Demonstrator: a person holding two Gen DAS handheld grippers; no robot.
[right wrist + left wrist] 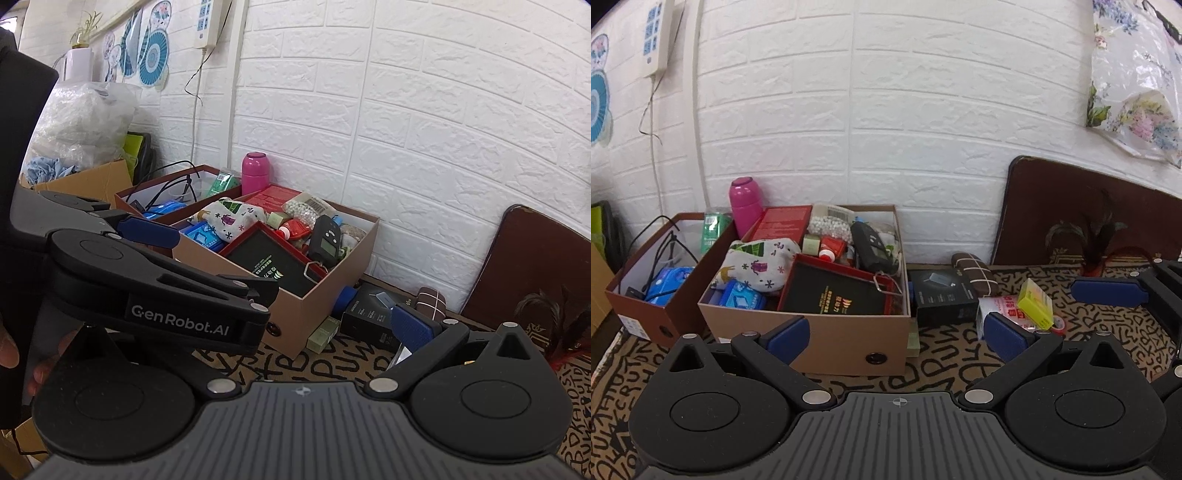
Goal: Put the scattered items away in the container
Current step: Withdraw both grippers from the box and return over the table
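A tan cardboard box (849, 338) stands on the patterned cloth, packed with a black and red book (834, 291), a printed pouch (757, 266) and other small things. It also shows in the right wrist view (317, 306). To its right lie a black box (943, 297), a brown checked case (975, 273), a yellow-green box (1036, 304) and a tape roll (1058, 325). My left gripper (897, 336) is open and empty in front of the tan box. My right gripper (288, 295) is open and empty; the left gripper (147, 258) hides its left finger.
A second, dark brown box (646, 295) with cables and a blue pack stands left of the tan box. A pink bottle (744, 201) stands behind them against the white brick wall. A brown board (1089, 221) leans on the wall at the right. A small green box (323, 334) lies beside the tan box.
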